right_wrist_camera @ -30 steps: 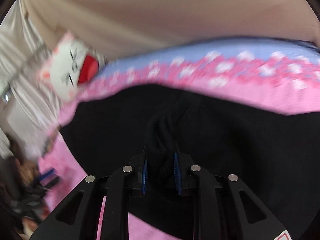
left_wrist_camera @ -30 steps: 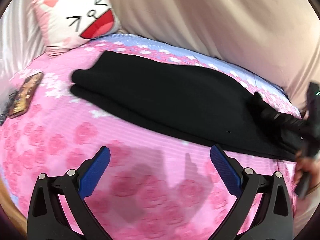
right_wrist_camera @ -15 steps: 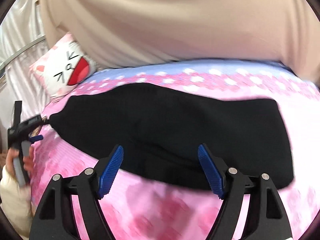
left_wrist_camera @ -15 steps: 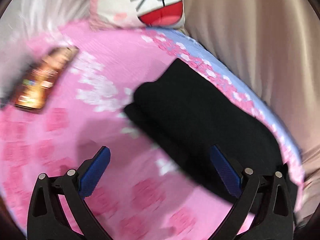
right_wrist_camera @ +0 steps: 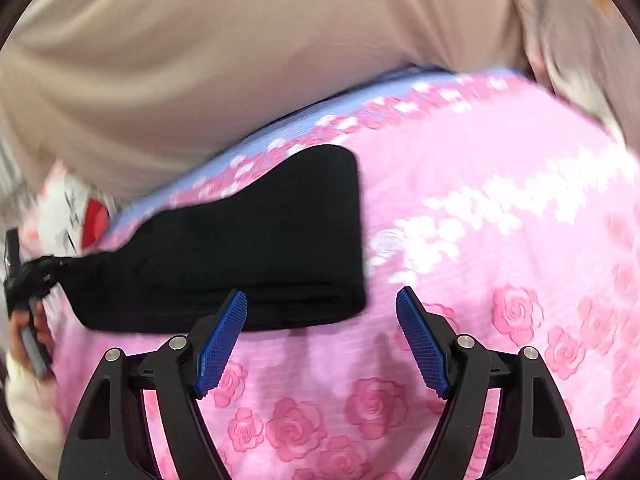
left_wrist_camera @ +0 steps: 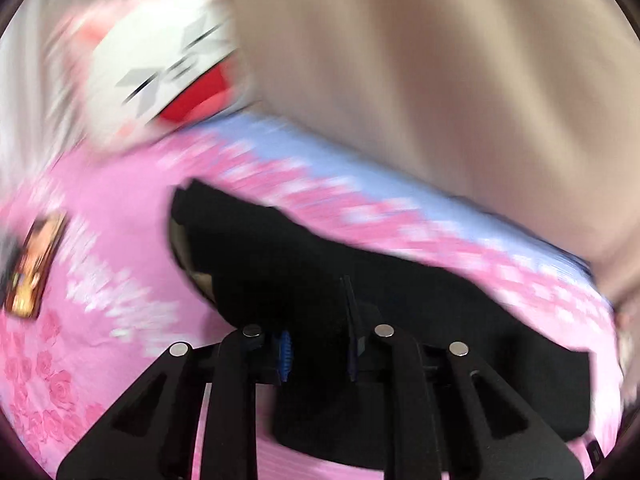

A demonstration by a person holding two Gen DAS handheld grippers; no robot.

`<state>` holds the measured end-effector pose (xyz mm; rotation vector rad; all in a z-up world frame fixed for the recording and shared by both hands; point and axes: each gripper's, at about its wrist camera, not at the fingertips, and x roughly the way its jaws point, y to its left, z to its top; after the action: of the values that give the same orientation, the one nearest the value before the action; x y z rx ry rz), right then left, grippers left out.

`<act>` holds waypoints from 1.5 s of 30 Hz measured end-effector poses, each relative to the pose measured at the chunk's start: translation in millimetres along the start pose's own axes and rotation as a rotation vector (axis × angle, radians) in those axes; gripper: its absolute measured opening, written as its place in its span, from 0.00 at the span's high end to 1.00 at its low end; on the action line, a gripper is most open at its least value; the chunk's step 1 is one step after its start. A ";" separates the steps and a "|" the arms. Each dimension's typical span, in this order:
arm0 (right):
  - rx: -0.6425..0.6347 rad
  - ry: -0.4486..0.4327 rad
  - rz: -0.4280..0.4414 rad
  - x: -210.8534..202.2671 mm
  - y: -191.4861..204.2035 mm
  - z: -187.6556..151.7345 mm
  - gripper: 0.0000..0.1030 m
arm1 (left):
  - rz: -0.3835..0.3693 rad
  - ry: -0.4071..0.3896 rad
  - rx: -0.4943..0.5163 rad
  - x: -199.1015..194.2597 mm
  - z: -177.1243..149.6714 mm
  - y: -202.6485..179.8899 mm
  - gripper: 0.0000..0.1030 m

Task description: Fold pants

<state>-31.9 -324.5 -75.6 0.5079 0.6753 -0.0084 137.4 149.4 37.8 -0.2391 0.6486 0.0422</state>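
- The black pants lay folded lengthwise on the pink rose-print bed, running from the left tongs toward the far edge by the beige curtain.
- The left tongs had just been closing and were pinched on one bunched end of the pants, with black cloth filling the narrow gap between the blue pads.
- In my judgement the pinch might have caught only the top layer; if that end were carried across, the lower layer could trail behind and spoil the fold.
- The left view was badly smeared, so a quick swing could also drag the whole garment along the bed rather than turn it over.
- The right tongs stood spread wide and held nothing, hovering over the bedcover just beside the free end of the pants.
- With that end unpinned, I judged it likely to slide or skew under any pull from the other side.
- A cartoon-face pillow and a small card lay well apart from the pants.
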 end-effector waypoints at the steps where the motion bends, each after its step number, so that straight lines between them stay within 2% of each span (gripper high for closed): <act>1: 0.029 0.001 0.007 0.8 -5.8 0.7 0.27 | -0.038 -0.014 0.035 -10.3 -1.0 -21.0 0.82; 4: 0.072 -0.019 0.048 -2.6 -16.6 2.1 0.27 | -0.169 -0.034 0.204 -37.7 -21.2 -110.6 0.81; 5: 0.076 -0.029 0.057 -4.0 -17.8 2.1 0.27 | -0.217 -0.011 0.274 -38.9 -37.5 -146.9 0.81; 7: 0.083 -0.031 0.072 -4.0 -18.8 1.8 0.27 | -0.269 0.038 0.340 -30.3 -61.8 -185.3 0.80; 8: 0.088 -0.033 0.075 -4.5 -19.0 1.9 0.27 | -0.286 0.087 0.371 -19.4 -79.8 -206.5 0.79; 11: 0.104 -0.047 0.090 -6.9 -21.4 1.8 0.27 | -0.290 0.242 0.434 17.9 -127.2 -243.9 0.73; 12: 0.106 -0.051 0.094 -8.7 -21.4 0.9 0.27 | -0.263 0.253 0.441 23.8 -137.3 -247.6 0.69; 13: 0.109 -0.055 0.103 -9.9 -22.4 0.6 0.27 | -0.233 0.202 0.454 17.4 -141.6 -248.6 0.66; 14: 0.110 -0.058 0.107 -10.0 -23.4 0.3 0.27 | -0.232 0.178 0.469 8.5 -144.0 -248.8 0.52; 15: 0.110 -0.063 0.111 -11.0 -23.6 0.3 0.27 | -0.248 0.165 0.471 -2.2 -143.6 -247.1 0.28; 16: 0.105 -0.067 0.109 -12.3 -22.0 1.2 0.27 | -0.270 0.144 0.456 -16.2 -138.7 -239.9 0.18; 17: 0.094 -0.082 0.097 -15.6 -19.2 1.4 0.27 | -0.278 0.120 0.442 -27.3 -133.1 -235.4 0.12; 20: -0.001 -0.127 0.092 -26.8 3.0 7.8 0.26 | -0.267 0.046 0.416 -55.3 -112.5 -203.2 0.10; 21: -0.027 -0.104 0.110 -24.7 12.5 12.7 0.22 | -0.259 0.036 0.405 -56.0 -107.6 -195.9 0.07; 22: -0.047 -0.039 0.146 -16.0 27.2 20.7 0.18 | -0.238 0.026 0.387 -60.2 -102.6 -181.5 0.07; 25: -0.050 0.068 0.248 10.4 52.5 31.5 0.17 | -0.184 0.027 0.363 -58.9 -97.7 -158.2 0.07; 26: -0.045 0.097 0.256 21.5 58.7 33.1 0.17 | -0.166 0.036 0.351 -57.1 -97.8 -148.2 0.07; 29: -0.020 0.182 0.194 58.4 69.6 35.1 0.17 | -0.148 0.074 0.296 -53.0 -97.1 -121.0 0.06; 31: 0.005 0.185 0.186 73.7 73.3 31.3 0.16 | -0.138 0.077 0.273 -53.6 -98.6 -103.3 0.06; 32: -0.005 0.168 0.196 75.1 76.8 30.3 0.21 | -0.129 0.077 0.269 -53.9 -99.1 -97.2 0.06; 33: -0.028 0.168 0.200 76.9 81.9 29.9 0.52 | -0.118 0.078 0.263 -53.8 -98.3 -90.0 0.06; 34: -0.035 0.195 0.231 80.8 86.8 31.3 0.67 | -0.110 0.080 0.258 -51.9 -97.9 -85.7 0.06; 35: -0.017 0.193 0.274 78.2 88.7 34.5 0.67 | -0.102 0.087 0.249 -49.8 -96.8 -80.1 0.06; 36: -0.028 0.175 0.273 72.7 91.1 38.2 0.68 | -0.097 0.093 0.241 -47.9 -95.4 -76.5 0.06; 37: -0.061 0.114 0.255 53.6 94.5 46.9 0.68 | -0.094 0.095 0.235 -47.4 -93.6 -73.2 0.06; 38: -0.063 0.079 0.257 40.5 93.1 52.4 0.71 | -0.089 0.091 0.230 -48.3 -91.2 -70.1 0.06; 39: -0.059 0.047 0.267 24.6 89.9 58.0 0.79 | -0.088 0.084 0.229 -50.6 -89.0 -67.5 0.06; 40: -0.063 0.023 0.264 7.5 83.1 62.9 0.80 | -0.089 0.077 0.228 -51.9 -88.4 -66.2 0.06; 42: -0.086 -0.005 0.175 -5.5 70.4 61.9 0.80 | -0.086 0.064 0.225 -53.4 -87.4 -63.3 0.05; 43: -0.090 0.010 0.095 0.0 55.8 56.0 0.80 | -0.086 0.064 0.222 -51.3 -88.2 -62.5 0.05; 45: -0.043 0.096 0.026 25.1 27.9 41.7 0.79 | -0.090 0.096 0.216 -38.7 -92.1 -64.7 0.05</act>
<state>17.3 -314.9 -50.5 0.4775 0.7616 0.0551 59.3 66.4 3.6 -0.0615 0.7315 -0.1262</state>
